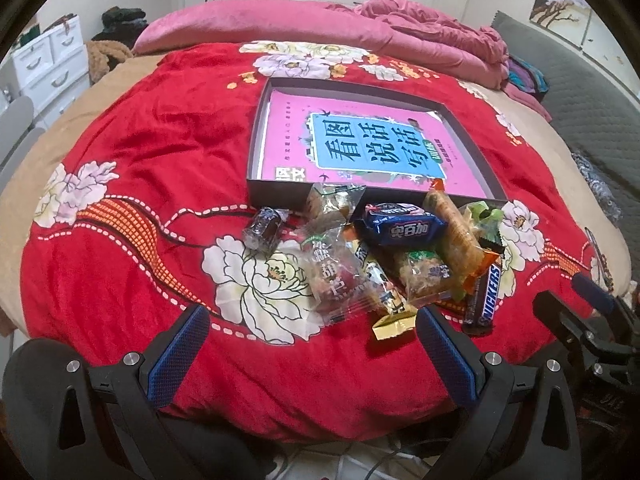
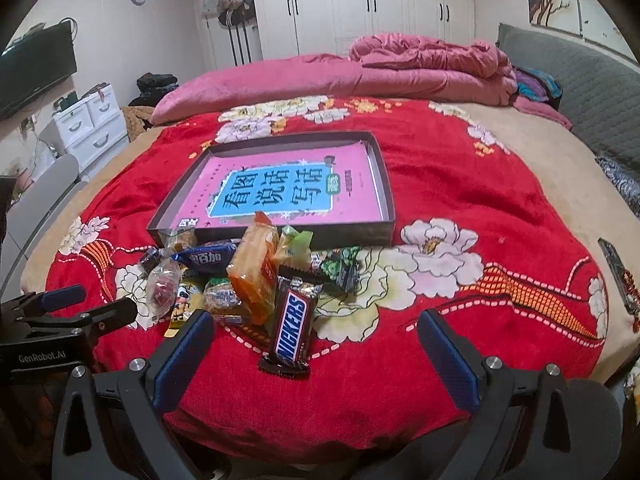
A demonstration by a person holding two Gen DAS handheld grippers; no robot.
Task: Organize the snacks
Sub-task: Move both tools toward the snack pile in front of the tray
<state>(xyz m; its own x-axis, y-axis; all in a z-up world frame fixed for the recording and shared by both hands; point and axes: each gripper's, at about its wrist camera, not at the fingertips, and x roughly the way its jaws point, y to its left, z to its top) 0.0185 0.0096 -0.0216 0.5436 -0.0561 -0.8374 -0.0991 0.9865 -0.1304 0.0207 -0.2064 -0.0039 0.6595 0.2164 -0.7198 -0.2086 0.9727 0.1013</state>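
Note:
A heap of wrapped snacks lies on the red flowered bedspread [image 1: 140, 184] just in front of a shallow dark box [image 1: 276, 196] that holds a pink book [image 1: 360, 144]. In the heap I see a Snickers bar [image 1: 486, 294] [image 2: 292, 326], a blue candy pack [image 1: 404, 228] [image 2: 210, 258], an orange cracker pack [image 1: 460, 240] [image 2: 256, 276] and a clear bag of sweets [image 1: 340, 276]. My left gripper [image 1: 312, 334] stands open, close before the heap. My right gripper [image 2: 316, 338] is open too, with the Snickers bar lying between its fingers.
Pink quilts [image 2: 420, 64] are piled at the head of the bed. A grey headboard [image 2: 592, 92] runs along the right. White drawers [image 2: 92, 128] and a chair [image 2: 44, 196] stand at the left, wardrobes [image 2: 360, 4] behind. A dark object [image 2: 618, 272] lies at the bedspread's right edge.

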